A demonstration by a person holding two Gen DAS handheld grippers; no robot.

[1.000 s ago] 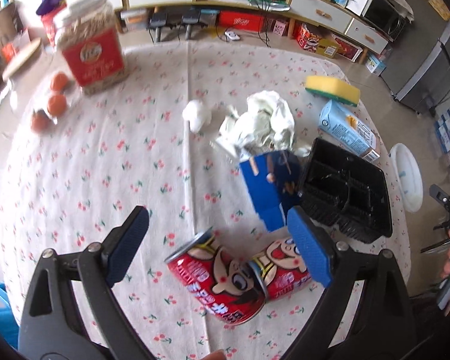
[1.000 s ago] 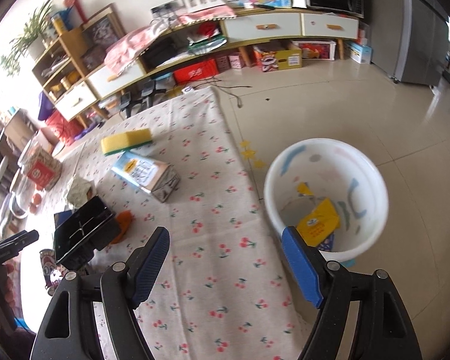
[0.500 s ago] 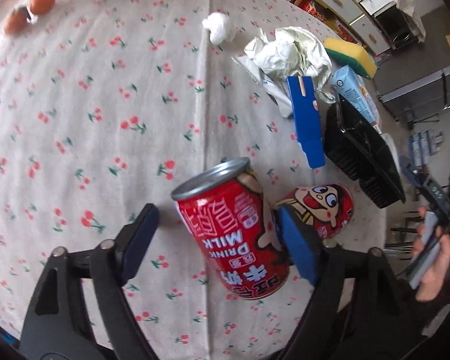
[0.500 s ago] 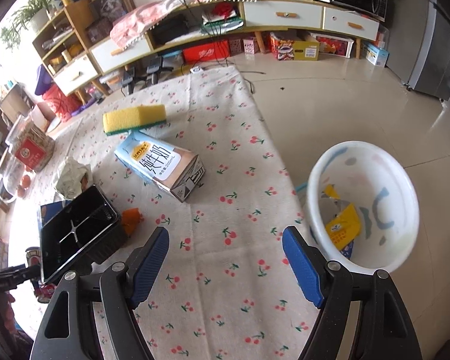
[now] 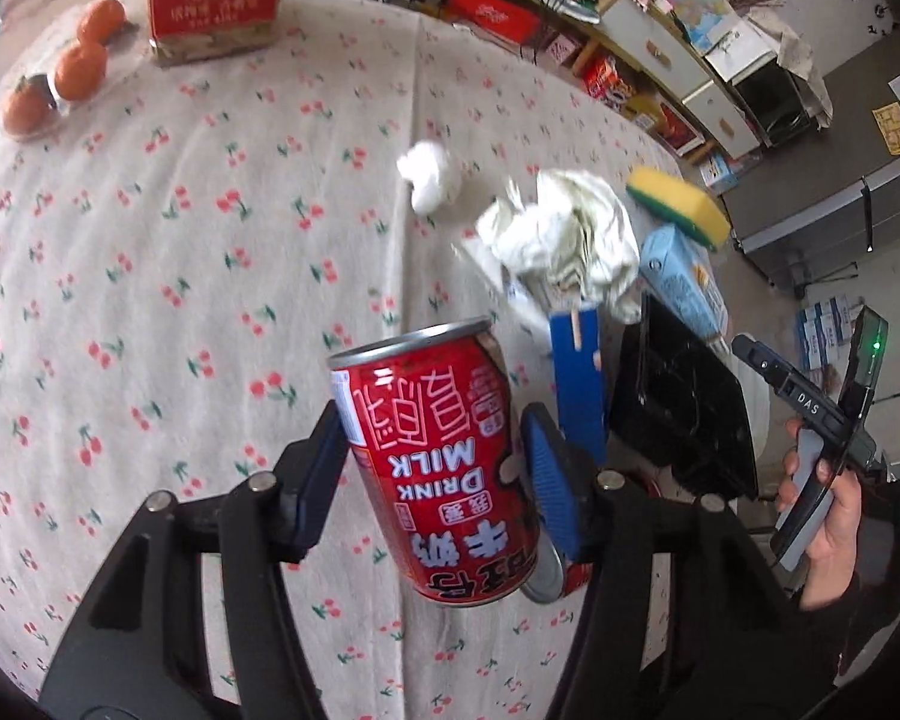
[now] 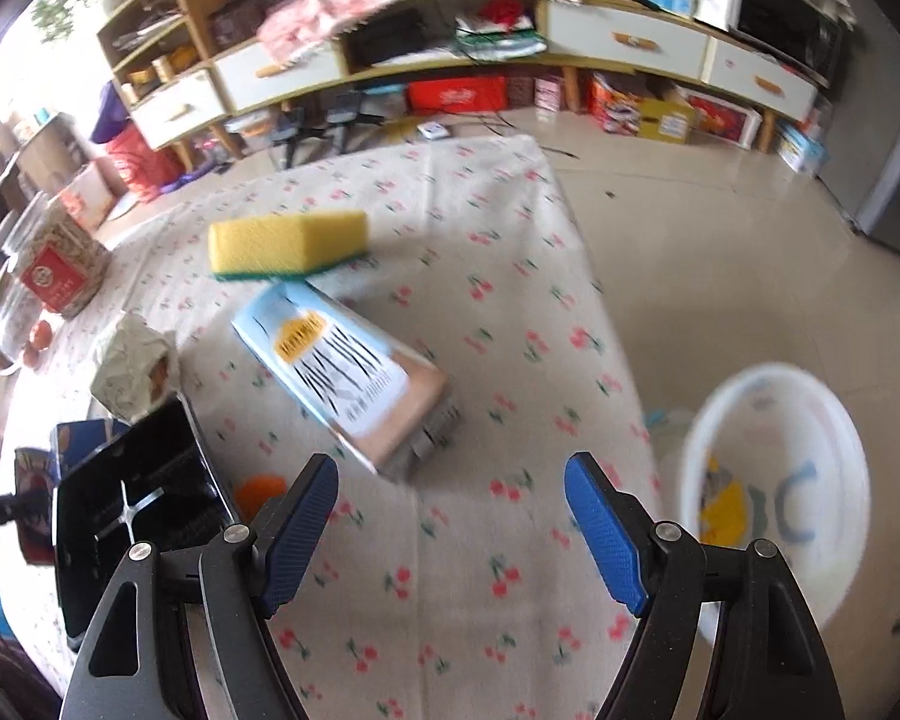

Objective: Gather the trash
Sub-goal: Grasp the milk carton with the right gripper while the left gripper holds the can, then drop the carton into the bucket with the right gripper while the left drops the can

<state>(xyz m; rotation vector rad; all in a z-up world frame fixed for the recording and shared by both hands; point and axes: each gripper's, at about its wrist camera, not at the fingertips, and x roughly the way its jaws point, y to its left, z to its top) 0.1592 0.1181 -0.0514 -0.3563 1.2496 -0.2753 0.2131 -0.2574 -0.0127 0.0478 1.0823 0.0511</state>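
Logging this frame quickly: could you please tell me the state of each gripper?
Left gripper: shut on the red milk can.
Right gripper: open, holding nothing.

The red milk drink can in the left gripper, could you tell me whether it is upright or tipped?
Tipped: the red can leans between the left gripper pads, with its label upside down.

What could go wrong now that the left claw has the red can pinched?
1. The left claw holds the red can tilted, its open-looking top leaning away; any leftover drink could spill on the tablecloth.
2. The white bin stands on the floor past the table edge, beyond the black tray and milk carton; carrying the can across could knock them.
3. A second can lies right under the claw and could be nudged into rolling.
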